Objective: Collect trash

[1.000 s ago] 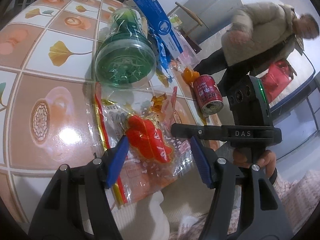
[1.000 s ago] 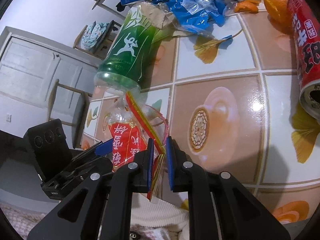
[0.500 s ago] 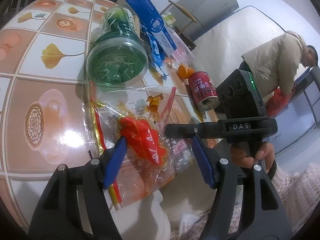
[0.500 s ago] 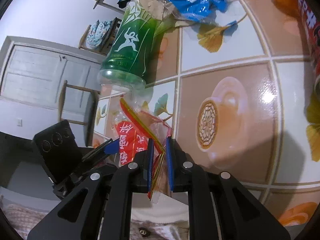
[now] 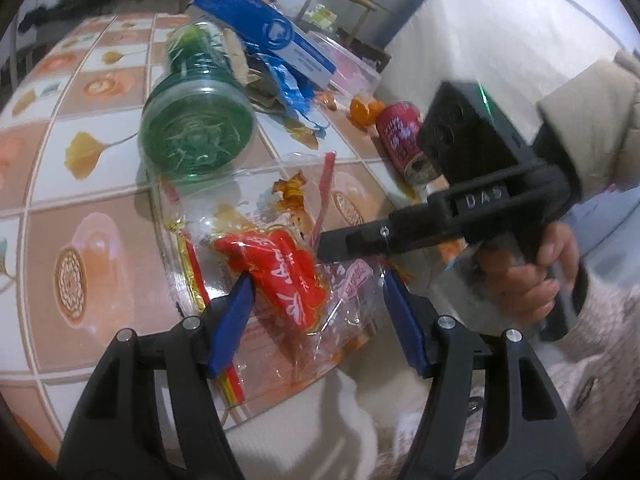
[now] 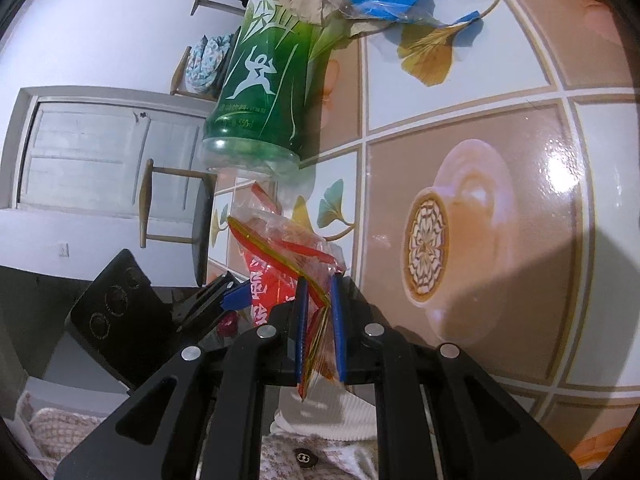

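Note:
A clear plastic bag [image 5: 280, 280] with red and gold print lies at the near edge of the tiled table [image 5: 100, 208]. My right gripper [image 6: 319, 296] is shut on the bag's edge [image 6: 296, 256]; it shows from the side in the left wrist view [image 5: 320, 246]. My left gripper [image 5: 316, 308] is open, its blue pads either side of the bag. A green bottle [image 5: 196, 120] lies on its side just behind the bag and also shows in the right wrist view [image 6: 264, 88].
A red can [image 5: 400, 140] lies on its side at the right. A blue box [image 5: 268, 32], blue wrappers [image 5: 288, 88] and orange peel [image 5: 360, 108] sit behind the bottle. A wooden chair [image 6: 172, 204] stands past the table edge.
Both grippers have drawn back toward the near table edge and the bag has come along with the right gripper. The left gripper stays open around it.

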Available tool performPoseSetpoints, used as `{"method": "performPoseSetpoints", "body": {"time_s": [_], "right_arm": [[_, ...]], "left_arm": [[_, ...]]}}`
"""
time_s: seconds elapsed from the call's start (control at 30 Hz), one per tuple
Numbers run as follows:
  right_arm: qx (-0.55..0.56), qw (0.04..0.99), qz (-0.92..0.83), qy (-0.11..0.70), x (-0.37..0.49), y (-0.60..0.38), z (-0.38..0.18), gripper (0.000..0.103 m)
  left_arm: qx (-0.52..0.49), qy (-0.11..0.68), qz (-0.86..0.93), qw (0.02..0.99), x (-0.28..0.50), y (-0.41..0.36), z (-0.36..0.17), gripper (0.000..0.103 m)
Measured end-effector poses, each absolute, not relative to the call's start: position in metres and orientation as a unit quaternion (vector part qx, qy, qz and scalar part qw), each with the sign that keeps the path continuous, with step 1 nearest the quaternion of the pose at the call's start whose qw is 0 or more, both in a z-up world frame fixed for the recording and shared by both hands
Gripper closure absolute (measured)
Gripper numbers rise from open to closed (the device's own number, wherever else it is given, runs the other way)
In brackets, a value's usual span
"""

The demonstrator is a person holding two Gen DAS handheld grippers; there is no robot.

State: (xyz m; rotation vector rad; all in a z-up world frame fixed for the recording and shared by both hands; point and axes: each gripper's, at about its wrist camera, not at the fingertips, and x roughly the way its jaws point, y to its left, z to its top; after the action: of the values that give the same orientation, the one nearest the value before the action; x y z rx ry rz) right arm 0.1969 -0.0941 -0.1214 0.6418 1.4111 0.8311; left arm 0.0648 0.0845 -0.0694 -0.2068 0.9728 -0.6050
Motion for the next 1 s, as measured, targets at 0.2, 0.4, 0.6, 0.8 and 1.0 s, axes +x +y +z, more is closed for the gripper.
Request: {"method": "performPoseSetpoints", "body": {"time_s": [0.2,0.4,0.6,0.8,1.0], "right_arm": [[0.271,0.636,0.366,0.623,0.202,-0.088,-0.118,0.091],[0.264,0.638,0.368,0.622,0.204,-0.078,-0.112,0.091],[0.259,0.642,0.369,0.620,0.201,-0.080,-0.105,0.091],[0.258,0.648,0.368,0.615,0.198,-0.079,-0.101,0.091],[0.253,0.662,0.361,0.606,0.189,-0.086,-0.098,0.090]], "left_arm": [[-0.045,0.475,-0.277,0.834,0.067,0.071,-0.066,0.041],[-0.009,0.491,-0.256,0.833,0.065,0.063,-0.064,0.043],[-0.010,0.505,-0.232,0.832,0.070,0.061,-0.063,0.054],[0.015,0.510,-0.211,0.834,0.069,0.051,-0.062,0.058],[0.005,0.514,-0.198,0.835,0.068,0.050,-0.061,0.062]]}}
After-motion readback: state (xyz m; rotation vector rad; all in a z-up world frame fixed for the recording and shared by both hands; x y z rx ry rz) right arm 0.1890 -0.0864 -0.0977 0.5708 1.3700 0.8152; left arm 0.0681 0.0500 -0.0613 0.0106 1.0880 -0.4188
